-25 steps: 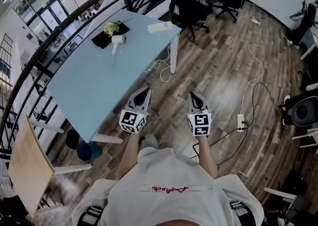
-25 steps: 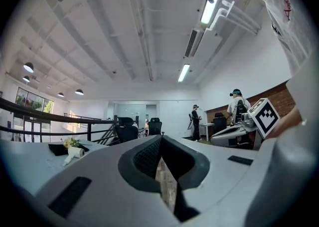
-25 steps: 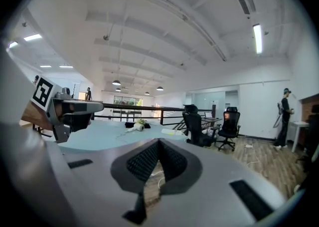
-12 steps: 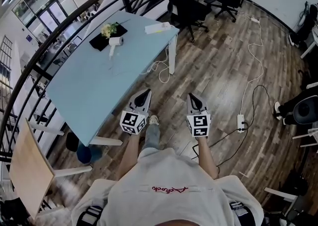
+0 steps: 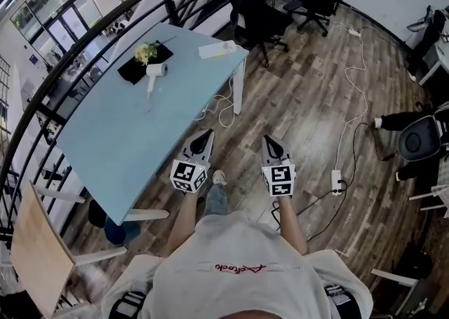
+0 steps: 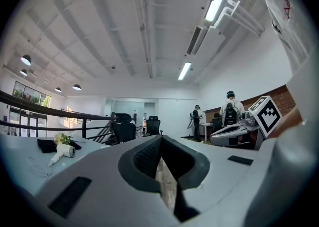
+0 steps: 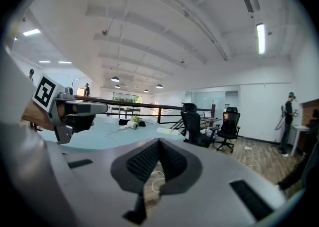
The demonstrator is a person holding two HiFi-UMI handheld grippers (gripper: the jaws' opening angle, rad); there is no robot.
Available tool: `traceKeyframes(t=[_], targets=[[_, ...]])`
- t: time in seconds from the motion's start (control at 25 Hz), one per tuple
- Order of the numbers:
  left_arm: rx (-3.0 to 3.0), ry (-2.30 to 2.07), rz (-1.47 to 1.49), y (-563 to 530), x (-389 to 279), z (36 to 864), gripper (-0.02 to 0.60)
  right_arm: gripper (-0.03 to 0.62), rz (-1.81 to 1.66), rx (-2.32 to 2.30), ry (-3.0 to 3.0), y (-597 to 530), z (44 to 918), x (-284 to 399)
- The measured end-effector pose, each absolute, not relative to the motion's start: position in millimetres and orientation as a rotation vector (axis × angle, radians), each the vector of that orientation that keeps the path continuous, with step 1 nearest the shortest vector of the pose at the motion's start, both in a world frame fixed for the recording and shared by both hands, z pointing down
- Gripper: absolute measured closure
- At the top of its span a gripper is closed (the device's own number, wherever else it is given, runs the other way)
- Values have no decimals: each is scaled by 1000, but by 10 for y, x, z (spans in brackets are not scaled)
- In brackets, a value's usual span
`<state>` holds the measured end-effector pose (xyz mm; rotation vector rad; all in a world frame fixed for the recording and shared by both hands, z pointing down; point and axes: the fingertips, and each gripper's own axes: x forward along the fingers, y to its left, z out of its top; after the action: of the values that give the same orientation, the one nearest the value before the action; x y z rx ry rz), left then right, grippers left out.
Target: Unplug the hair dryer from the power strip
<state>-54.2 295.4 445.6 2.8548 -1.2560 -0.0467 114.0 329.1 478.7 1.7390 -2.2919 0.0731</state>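
The white hair dryer (image 5: pixel 154 72) lies on the light blue table (image 5: pixel 119 135), next to a black tray with flowers (image 5: pixel 144 57). A white power strip (image 5: pixel 216 49) rests near the table's far right corner, and a white cord (image 5: pixel 221 106) hangs in loops off that edge. My left gripper (image 5: pixel 205 134) and right gripper (image 5: pixel 267 140) are held side by side over the wood floor, short of the table; both are shut and empty. The left gripper view shows the dryer (image 6: pixel 62 153) far off at the left. In the right gripper view the dryer (image 7: pixel 130 125) and the strip (image 7: pixel 169 131) are seen.
A black railing (image 5: pixel 84 51) curves behind the table. Black office chairs (image 5: pixel 256 9) stand beyond it. A second power strip (image 5: pixel 335 179) with cables lies on the floor at the right. A wooden chair (image 5: pixel 38 240) stands at the lower left. People stand far off (image 6: pixel 230 113).
Both grippers have advanced with the person toward the table and stay shut. The table and dryer now sit lower and nearer in the head view.
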Motion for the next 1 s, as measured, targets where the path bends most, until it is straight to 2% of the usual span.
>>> traceKeyframes(t=[0.64, 1.0], targets=[[2876, -1208, -102, 1196, -679, 4250, 572, 576, 64, 1740, -2253, 1550, 4629, 913], [2856, -1253, -146, 329, -986, 4238, 572, 576, 44, 1718, -2257, 676, 4639, 662]])
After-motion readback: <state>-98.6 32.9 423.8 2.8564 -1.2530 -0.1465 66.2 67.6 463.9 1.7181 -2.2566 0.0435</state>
